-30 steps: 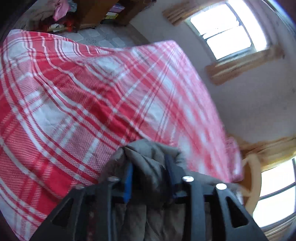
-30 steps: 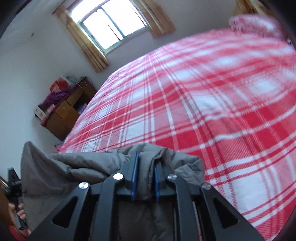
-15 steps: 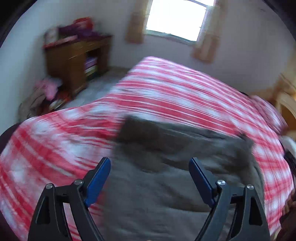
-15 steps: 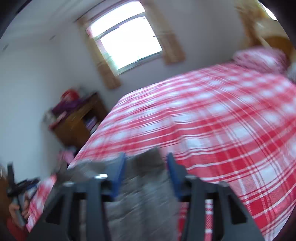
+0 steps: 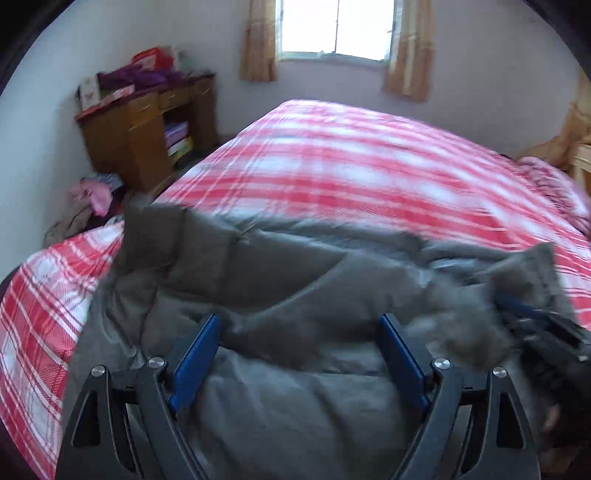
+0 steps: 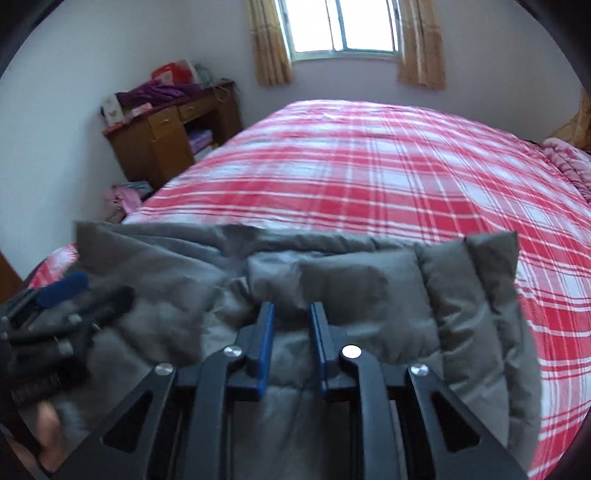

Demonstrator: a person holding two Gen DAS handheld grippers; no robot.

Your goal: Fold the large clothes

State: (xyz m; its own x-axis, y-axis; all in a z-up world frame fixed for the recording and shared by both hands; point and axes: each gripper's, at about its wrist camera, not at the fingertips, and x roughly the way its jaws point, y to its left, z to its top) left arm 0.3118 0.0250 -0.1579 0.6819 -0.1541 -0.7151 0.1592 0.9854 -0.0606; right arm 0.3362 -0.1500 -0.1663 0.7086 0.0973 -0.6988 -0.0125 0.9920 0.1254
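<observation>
A grey padded jacket (image 5: 280, 280) lies spread across the near end of a bed with a red and white plaid cover (image 5: 351, 177). My left gripper (image 5: 298, 325) hovers over the jacket, open wide, its blue pads clear of the cloth. In the right wrist view the jacket (image 6: 369, 280) shows quilted panels. My right gripper (image 6: 292, 312) is closing on a fold of it that fills the narrow gap between its pads. Each gripper shows blurred in the other's view: the right gripper (image 5: 532, 317) by a raised jacket edge, the left gripper (image 6: 62, 291) at the left.
A wooden desk (image 5: 144, 136) piled with purple cloth and boxes stands against the far left wall, with a heap of clothes (image 5: 92, 195) on the floor beside it. A pink pillow (image 6: 565, 155) lies at the bed's far right. The plaid cover (image 6: 369, 166) stretches towards a curtained window (image 6: 343, 26).
My left gripper let go of the jacket and opened wide. Both views rolled upright and swung towards the window. The jacket dropped from bunched to spread; the right jaws widened, then narrowed.
</observation>
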